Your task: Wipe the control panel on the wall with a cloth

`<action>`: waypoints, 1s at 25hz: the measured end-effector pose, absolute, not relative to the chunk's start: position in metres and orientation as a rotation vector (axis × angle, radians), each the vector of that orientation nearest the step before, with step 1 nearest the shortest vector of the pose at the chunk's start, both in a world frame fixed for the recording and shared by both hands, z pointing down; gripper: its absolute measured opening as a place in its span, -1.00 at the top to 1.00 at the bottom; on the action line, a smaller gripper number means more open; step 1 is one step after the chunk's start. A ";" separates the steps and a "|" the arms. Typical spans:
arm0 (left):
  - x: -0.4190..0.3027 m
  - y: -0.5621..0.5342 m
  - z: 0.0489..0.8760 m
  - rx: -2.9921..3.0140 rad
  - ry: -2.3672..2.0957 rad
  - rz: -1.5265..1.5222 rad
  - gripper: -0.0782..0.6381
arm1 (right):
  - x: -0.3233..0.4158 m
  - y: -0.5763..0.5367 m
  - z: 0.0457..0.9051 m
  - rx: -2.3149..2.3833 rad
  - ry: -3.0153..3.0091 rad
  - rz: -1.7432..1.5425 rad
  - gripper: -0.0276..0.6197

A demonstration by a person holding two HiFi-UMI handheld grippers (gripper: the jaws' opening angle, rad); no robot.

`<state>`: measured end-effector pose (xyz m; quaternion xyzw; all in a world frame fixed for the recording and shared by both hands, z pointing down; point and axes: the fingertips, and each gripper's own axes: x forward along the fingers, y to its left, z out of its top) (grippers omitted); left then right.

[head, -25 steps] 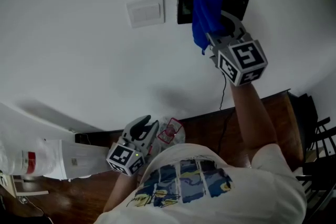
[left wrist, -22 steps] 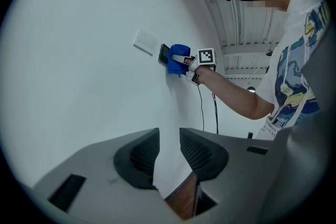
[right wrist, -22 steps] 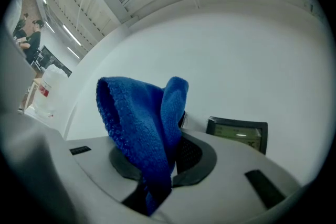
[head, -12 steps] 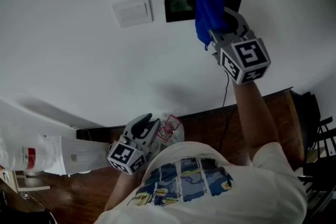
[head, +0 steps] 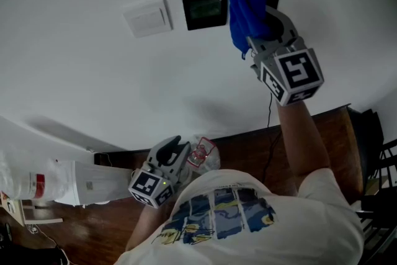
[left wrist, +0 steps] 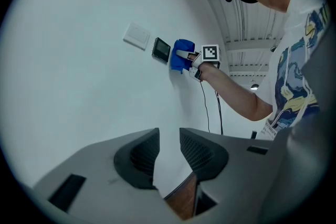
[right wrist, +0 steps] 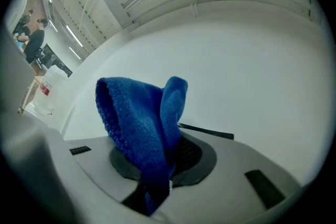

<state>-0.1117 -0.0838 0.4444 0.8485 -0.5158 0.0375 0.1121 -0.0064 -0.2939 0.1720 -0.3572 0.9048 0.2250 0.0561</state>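
Note:
A black control panel (head: 205, 10) hangs on the white wall, right of a white switch plate (head: 147, 17). My right gripper (head: 259, 20) is raised to the wall and shut on a blue cloth (head: 246, 12), which presses on the wall just right of the panel's lit screen. A dark corner shows past the cloth's right side. In the right gripper view the cloth (right wrist: 139, 123) bunches up out of the jaws and hides the wall ahead. My left gripper (head: 173, 152) hangs low by the person's waist, jaws a little apart and empty. Its view shows the panel (left wrist: 161, 50) and cloth (left wrist: 182, 56) from afar.
A thin black cable (head: 270, 112) runs down the wall to a brown wooden surface (head: 248, 149). A clear plastic packet with a red label (head: 201, 155) lies beside the left gripper. A white bundle (head: 56, 183) sits at lower left, and dark chair frames (head: 378, 152) at right.
The cloth has slid rightward along the panel, so more of the screen shows left of it. The left gripper has stayed low and still.

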 end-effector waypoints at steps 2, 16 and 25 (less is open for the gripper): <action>-0.108 -0.084 0.443 2.488 -1.517 0.113 0.51 | 0.002 -0.301 0.174 -1.110 2.747 0.684 0.63; -0.079 -0.092 0.442 2.490 -1.516 0.147 0.51 | 0.095 -0.348 0.184 -1.312 2.674 0.630 0.63; -0.072 -0.093 0.436 2.493 -1.526 0.153 0.51 | 0.103 -0.361 0.193 -1.300 2.700 0.599 0.63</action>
